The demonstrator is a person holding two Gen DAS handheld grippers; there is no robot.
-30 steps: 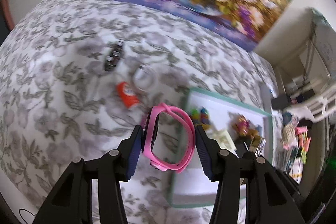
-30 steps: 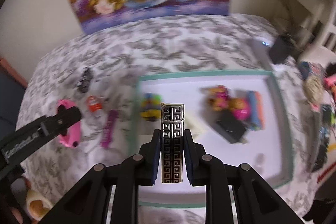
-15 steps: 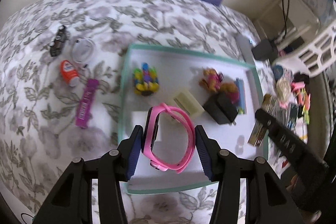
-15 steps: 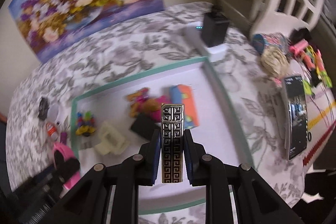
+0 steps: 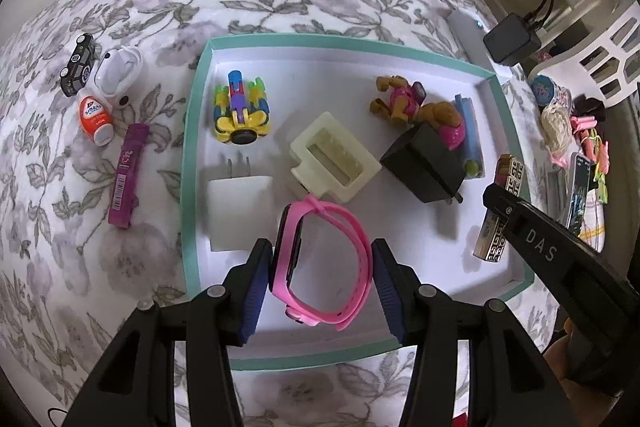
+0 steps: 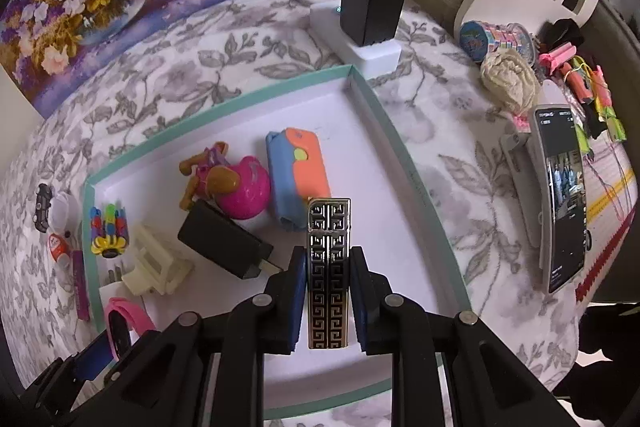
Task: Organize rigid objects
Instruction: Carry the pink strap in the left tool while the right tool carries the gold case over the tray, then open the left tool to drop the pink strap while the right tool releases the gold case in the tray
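My left gripper (image 5: 320,259) is shut on a pink watch (image 5: 320,259) and holds it over the front part of the teal-rimmed white tray (image 5: 192,163). My right gripper (image 6: 328,275) is shut on a black and silver patterned lighter (image 6: 328,267) and holds it over the tray's right side (image 6: 404,163). The lighter also shows in the left wrist view (image 5: 496,211). In the tray lie a white plug (image 5: 238,203), a cream clip (image 5: 334,157), a black charger (image 5: 422,163), a colourful toy (image 5: 240,107) and a dog figure (image 5: 404,99).
Left of the tray on the flowered cloth lie a purple bar (image 5: 126,175), an orange-white bottle (image 5: 94,115), a white earbud case (image 5: 116,71) and a black toy car (image 5: 78,65). A power strip with black adapter (image 6: 368,7), a phone (image 6: 560,195) and clutter sit right.
Both grippers have swung right and come over the tray with their objects still held. The right gripper has moved toward the tray's right edge.
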